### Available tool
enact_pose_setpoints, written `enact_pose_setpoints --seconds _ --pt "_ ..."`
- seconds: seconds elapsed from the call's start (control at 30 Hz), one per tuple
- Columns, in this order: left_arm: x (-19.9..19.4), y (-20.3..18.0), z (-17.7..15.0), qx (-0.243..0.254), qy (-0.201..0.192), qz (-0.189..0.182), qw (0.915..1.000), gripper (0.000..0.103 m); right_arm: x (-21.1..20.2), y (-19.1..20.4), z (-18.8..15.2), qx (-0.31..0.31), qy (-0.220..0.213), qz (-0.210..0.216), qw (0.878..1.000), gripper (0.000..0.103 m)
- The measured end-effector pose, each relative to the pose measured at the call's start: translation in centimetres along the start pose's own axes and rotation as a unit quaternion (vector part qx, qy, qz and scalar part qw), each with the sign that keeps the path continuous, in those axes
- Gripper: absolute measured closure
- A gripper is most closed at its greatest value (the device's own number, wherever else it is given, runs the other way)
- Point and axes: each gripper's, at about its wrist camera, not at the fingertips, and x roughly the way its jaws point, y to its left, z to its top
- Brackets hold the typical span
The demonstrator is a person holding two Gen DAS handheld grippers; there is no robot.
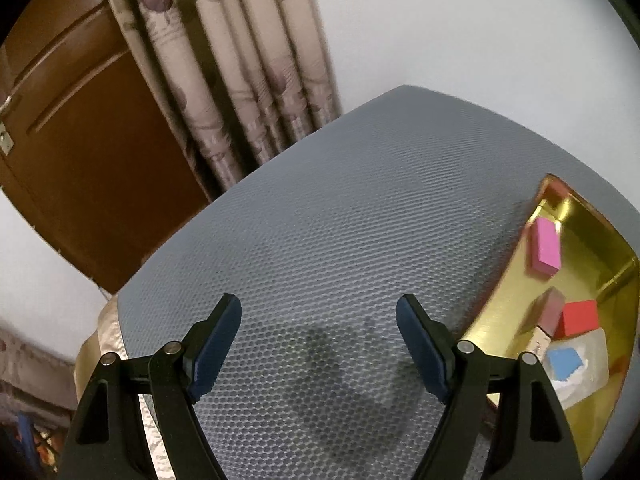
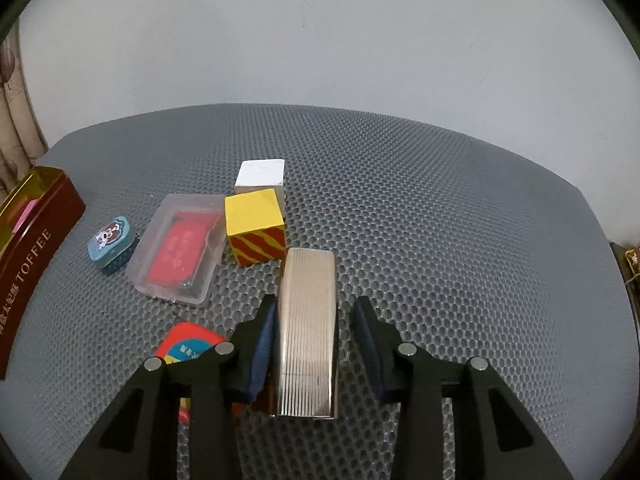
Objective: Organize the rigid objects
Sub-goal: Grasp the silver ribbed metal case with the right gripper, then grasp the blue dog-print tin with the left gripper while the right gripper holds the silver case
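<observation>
The mat [image 2: 400, 208] is grey with a fine honeycomb pattern. The tin [image 2: 36, 248] is dark red outside with pale "TOFFEE" lettering, shiny gold inside [image 1: 580, 232]. In it lie a pink block [image 1: 545, 246], a red block [image 1: 580, 318], a dull mauve block [image 1: 551, 310] and a clear piece with a blue patch [image 1: 565, 363]. On the mat: a white cube [image 2: 260, 176]; a cube [image 2: 254, 226] yellow on top, red-and-yellow striped on its near face; a clear case [image 2: 178, 248] with a red card inside; a teal box [image 2: 110, 242] with a cartoon figure; a silver box [image 2: 308, 332] with fine ribbing; a red, blue and yellow item [image 2: 188, 350]. Finger pads [image 2: 262, 348] are dark blue on black. The curtain [image 1: 224, 64] is beige with purple motifs; the door [image 1: 80, 128] is brown.
</observation>
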Motion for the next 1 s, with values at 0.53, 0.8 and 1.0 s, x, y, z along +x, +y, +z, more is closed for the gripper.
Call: enact_pose_setpoints --seconds 0.53,0.8,1.0 --pt "-9.0 -11.9 -3.9 0.179 -0.072 -0.150 0.9697 0.024 -1.1 -1.5 -3.0 0.016 -0.004 -0.012 1.000 0.074" --pt "-11.7 -20.0 -6.1 0.257 -0.048 -0.217 0.9405 0.024 -2.1 -3.0 -5.2 0.032 -0.004 -0.028 0.999 0.074" --pt "-11.1 -25.0 -6.4 0.301 -0.032 -0.269 0.9144 0.024 -1.9 -0.8 -5.5 0.038 -0.003 -0.025 0.999 0.073"
